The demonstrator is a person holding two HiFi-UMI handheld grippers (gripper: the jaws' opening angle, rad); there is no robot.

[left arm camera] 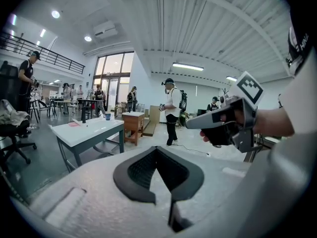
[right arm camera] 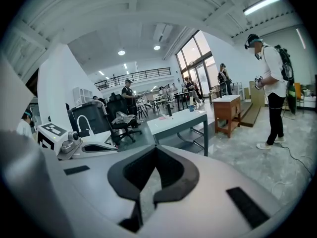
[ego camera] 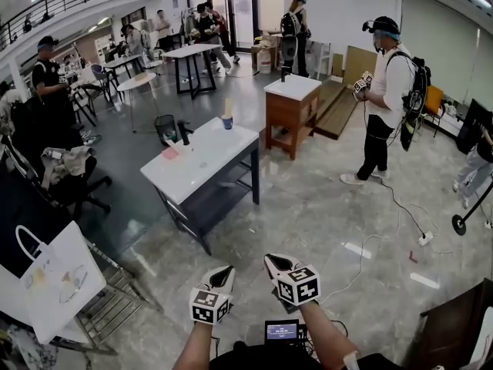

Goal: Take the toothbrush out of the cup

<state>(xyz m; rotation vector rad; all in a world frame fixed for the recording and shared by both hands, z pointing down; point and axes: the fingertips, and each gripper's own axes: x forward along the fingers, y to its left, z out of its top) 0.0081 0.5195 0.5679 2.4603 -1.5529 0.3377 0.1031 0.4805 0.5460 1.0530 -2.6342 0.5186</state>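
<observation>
A small blue cup (ego camera: 227, 122) stands at the far corner of the white sink table (ego camera: 208, 164), with a pale toothbrush (ego camera: 227, 106) sticking up out of it. The cup (left arm camera: 107, 116) is tiny and far off in the left gripper view, and the same cup (right arm camera: 191, 108) is just as small in the right gripper view. Both grippers hang low over the floor, well short of the table. My left gripper (ego camera: 224, 272) has its jaws together with nothing between them (left arm camera: 157, 150). My right gripper (ego camera: 273, 261) is shut and empty too (right arm camera: 156, 150).
A black faucet (ego camera: 183, 133) and a pink item (ego camera: 170, 153) sit on the table. Behind it stands a wooden cabinet (ego camera: 291, 106). A person (ego camera: 385, 99) stands at the right, with a cable (ego camera: 400, 210) across the floor. A white bag (ego camera: 54, 280) is at my left.
</observation>
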